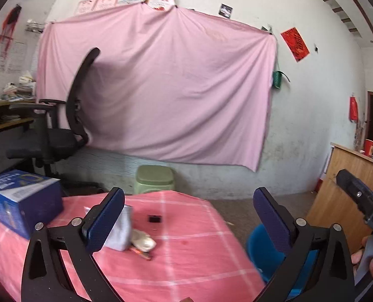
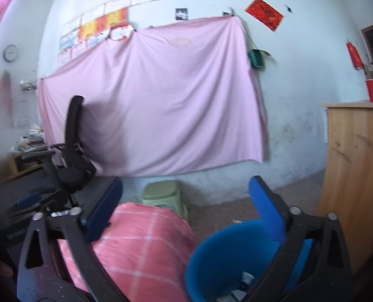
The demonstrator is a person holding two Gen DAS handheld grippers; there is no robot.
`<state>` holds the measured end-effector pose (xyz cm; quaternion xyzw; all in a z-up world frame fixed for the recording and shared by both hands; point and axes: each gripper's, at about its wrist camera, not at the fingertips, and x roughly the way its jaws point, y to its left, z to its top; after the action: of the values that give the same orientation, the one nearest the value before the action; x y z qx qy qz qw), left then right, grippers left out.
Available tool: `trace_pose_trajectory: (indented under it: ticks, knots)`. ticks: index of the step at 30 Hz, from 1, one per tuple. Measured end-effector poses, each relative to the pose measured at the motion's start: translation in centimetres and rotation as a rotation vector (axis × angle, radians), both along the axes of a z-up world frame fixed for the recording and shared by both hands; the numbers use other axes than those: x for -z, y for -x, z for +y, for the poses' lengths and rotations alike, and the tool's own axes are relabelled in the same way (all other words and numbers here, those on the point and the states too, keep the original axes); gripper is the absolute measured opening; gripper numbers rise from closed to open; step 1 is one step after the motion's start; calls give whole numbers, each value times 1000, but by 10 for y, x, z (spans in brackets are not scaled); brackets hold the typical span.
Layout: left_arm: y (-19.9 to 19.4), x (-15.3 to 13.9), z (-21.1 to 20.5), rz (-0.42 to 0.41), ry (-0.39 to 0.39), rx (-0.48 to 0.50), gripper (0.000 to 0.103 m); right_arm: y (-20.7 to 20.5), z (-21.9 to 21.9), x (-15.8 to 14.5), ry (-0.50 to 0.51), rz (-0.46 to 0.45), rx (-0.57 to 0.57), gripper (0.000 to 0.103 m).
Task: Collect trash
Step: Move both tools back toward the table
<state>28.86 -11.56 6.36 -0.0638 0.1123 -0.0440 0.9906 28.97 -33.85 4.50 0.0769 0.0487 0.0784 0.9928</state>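
Observation:
In the left wrist view my left gripper (image 1: 189, 214) is open and empty above the pink checked tablecloth (image 1: 199, 259). On the cloth lie a crumpled white bag (image 1: 122, 229), a white wad (image 1: 144, 242) with an orange wrapper (image 1: 142, 253) under it, and a small black piece (image 1: 155, 218). A blue bin (image 1: 259, 249) stands right of the table. In the right wrist view my right gripper (image 2: 185, 209) is open and empty above the blue bin (image 2: 226, 256), which holds some trash (image 2: 246, 278). The right gripper's body shows at the left view's right edge (image 1: 362, 201).
A blue box (image 1: 23, 201) sits on the table's left end. A green stool (image 1: 155, 178) stands beyond the table, a black office chair (image 1: 60, 125) at left, a wooden cabinet (image 2: 355, 176) at right. A pink sheet (image 1: 161, 88) hangs on the wall.

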Motion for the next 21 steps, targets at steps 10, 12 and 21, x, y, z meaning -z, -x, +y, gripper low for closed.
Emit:
trace_pose_trajectory:
  ticks: [10, 12, 21]
  knots:
    - [25, 3, 74, -79, -6, -127, 101, 1, 66, -3, 40, -75, -121, 103]
    - [26, 6, 89, -83, -4, -142, 101, -3, 80, -1, 57, -66, -138, 103]
    - [18, 26, 138, -34, 8, -158, 101, -24, 121, 10, 114, -22, -171, 103]
